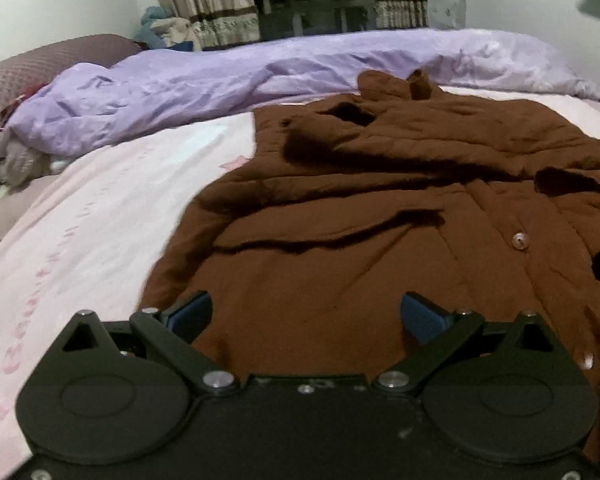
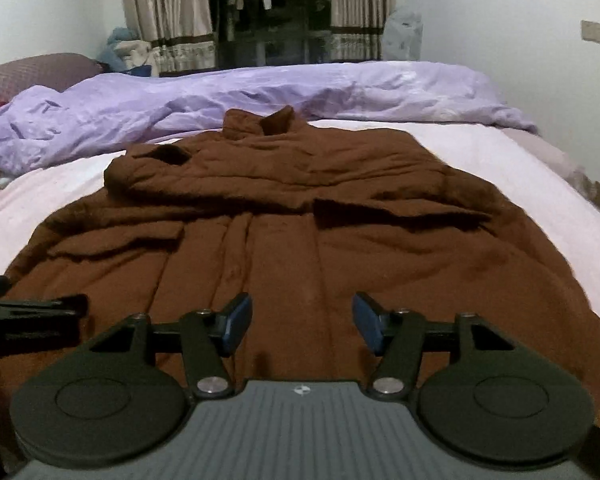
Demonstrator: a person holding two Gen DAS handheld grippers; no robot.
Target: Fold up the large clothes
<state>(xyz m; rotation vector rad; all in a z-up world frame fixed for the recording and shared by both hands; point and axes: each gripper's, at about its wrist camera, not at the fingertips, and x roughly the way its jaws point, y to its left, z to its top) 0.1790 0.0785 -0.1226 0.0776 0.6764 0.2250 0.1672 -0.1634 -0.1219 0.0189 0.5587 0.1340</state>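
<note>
— Coat (image 2: 260, 216), brown and quilted, that's what is laid out on the bed: where exactly does it sit?

— Spread over the pale pink sheet (image 2: 480, 148), collar (image 2: 260, 124) toward the far side, hem toward the two grippers. Both sleeves are folded in across the chest, the left one (image 2: 148, 160) with its dark cuff opening facing up.

— And behind it?

— A crumpled lilac duvet (image 2: 260, 92) runs along the far edge of the bed, just beyond the collar. A mauve pillow (image 1: 40, 64) lies at the left end, and curtains (image 2: 168, 12) hang on either side of a dark window.

— What are the tongs doing?

— The left gripper (image 1: 306, 316) hangs over the lower left part of the coat, blue pads spread wide, nothing between them. The right gripper (image 2: 302, 322) sits over the middle of the hem, also spread apart and holding nothing. Whether either touches the cloth, I can't tell.

— Any detail on the coat front?

— A pale button (image 1: 520, 240) shows on the placket in the left wrist view.
</note>
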